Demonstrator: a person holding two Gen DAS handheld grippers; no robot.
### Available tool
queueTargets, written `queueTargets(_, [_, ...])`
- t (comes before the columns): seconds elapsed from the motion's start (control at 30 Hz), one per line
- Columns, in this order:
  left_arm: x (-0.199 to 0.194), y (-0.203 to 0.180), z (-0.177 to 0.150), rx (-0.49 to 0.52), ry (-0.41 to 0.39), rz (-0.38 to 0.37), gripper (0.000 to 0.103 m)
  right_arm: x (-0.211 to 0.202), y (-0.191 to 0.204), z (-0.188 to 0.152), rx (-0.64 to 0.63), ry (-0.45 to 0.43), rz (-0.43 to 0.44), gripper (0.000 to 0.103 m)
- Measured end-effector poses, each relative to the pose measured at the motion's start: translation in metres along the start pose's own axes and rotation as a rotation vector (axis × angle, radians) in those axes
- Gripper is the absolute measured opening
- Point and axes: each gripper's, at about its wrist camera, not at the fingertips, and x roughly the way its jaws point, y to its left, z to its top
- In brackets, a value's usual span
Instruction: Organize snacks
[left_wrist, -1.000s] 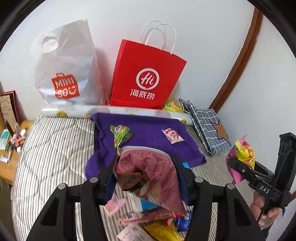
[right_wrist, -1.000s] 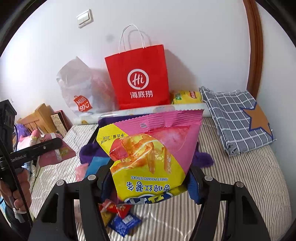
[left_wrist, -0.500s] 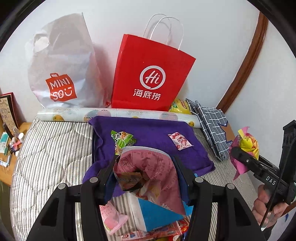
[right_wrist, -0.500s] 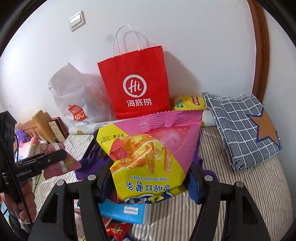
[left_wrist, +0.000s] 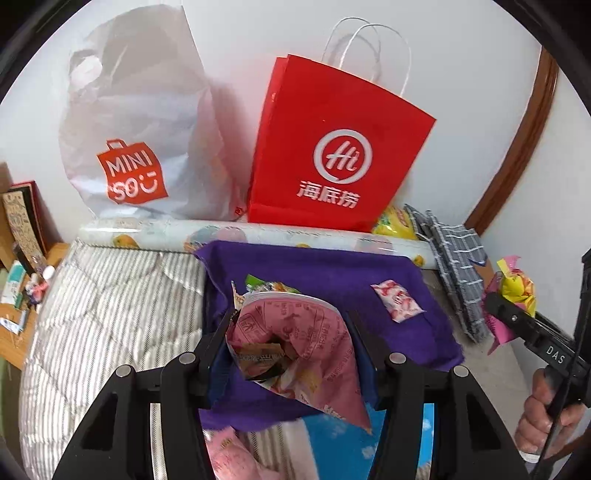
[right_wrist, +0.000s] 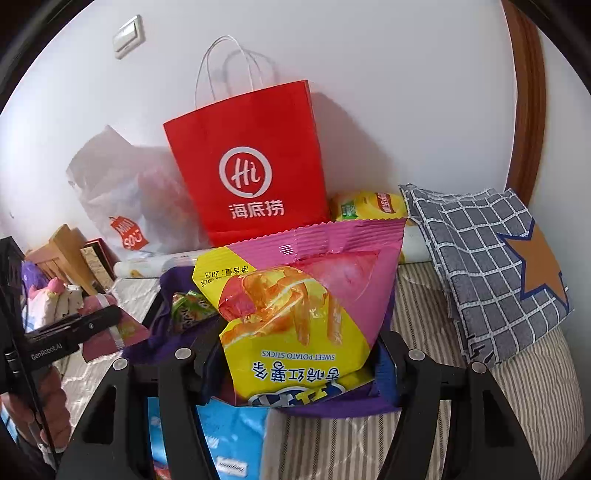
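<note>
While both grippers carry packets over the purple cloth (left_wrist: 332, 273) on the bed, the left gripper (left_wrist: 291, 354) is clamped on a crumpled pink snack packet (left_wrist: 295, 343) and the right gripper (right_wrist: 295, 354) on a yellow-and-pink sweet potato stick bag (right_wrist: 295, 314), each pinched only at its lower part. Risk: the slick puffy film slips or twists out of the pads, landing off the cloth or on the small red-and-white packet (left_wrist: 397, 305). Squeezing harder likely crushes the sticks, and the tall red paper bag (left_wrist: 332, 147) behind could tip if bumped.
</note>
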Motion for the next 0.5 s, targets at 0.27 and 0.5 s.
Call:
queueTargets(0.27, [0.018,0.005,0.004,-0.003,-0.005,0.019,0.054,0.033,-0.011,-0.001,0.016,0.03,-0.003,0.065])
queueTargets(0.5, [0.036,0.004,0.003,0.008,-0.003,0.018,0.054,0.059,-0.018,-0.006,0.052,0.039,-0.007,0.065])
